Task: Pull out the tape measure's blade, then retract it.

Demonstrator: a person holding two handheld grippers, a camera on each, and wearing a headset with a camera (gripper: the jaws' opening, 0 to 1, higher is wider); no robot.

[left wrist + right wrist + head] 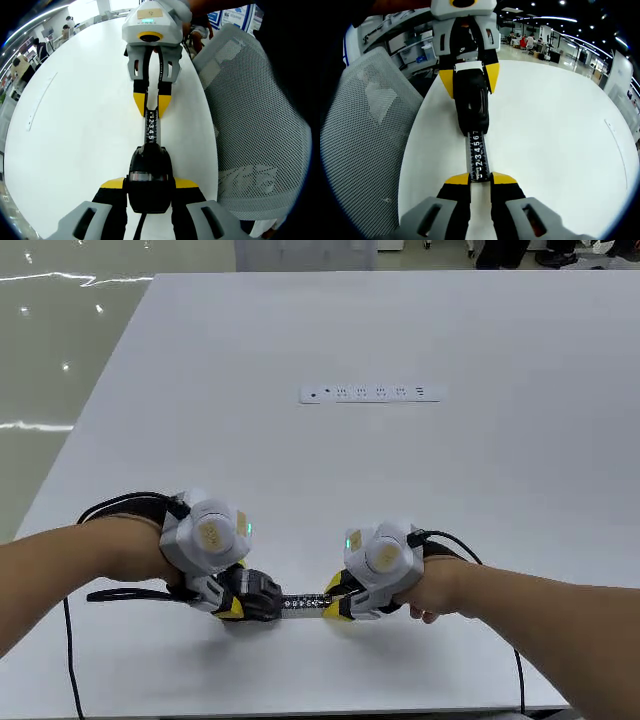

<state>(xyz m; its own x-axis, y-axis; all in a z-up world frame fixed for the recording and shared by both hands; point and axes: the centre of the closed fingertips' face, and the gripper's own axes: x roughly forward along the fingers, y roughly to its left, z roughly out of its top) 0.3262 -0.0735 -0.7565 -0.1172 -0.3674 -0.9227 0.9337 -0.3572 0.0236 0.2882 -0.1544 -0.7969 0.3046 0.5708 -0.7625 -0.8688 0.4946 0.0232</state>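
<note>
**A:** Casing at the bottom centre of the left gripper view: what is it?

**B:** The glossy black, blocky tape measure case (149, 172). It is clamped between the yellow-tipped grey plastic jaws of the left gripper (150, 183), over the smooth matte white table (75, 150). Whether it touches the surface I cannot tell.

**A:** And the tape itself?

**B:** A narrow, flat black blade (151, 129) with white numerals runs straight up the frame from the case. Its far end is pinched by the right gripper (151, 104), whose yellow tips are closed on it.

**A:** Does the head view agree?

**B:** Yes. Low in that frame the two grippers face each other, with the short length of blade straight between them.

**A:** Anything beside them?

**B:** A grey perforated mesh chair back (250, 125) curves down the right side of the left gripper view.

**A:** Further up the table?

**B:** A long, flat white power strip (370, 393) lies in the upper middle of the head view, well apart from both grippers.
</note>
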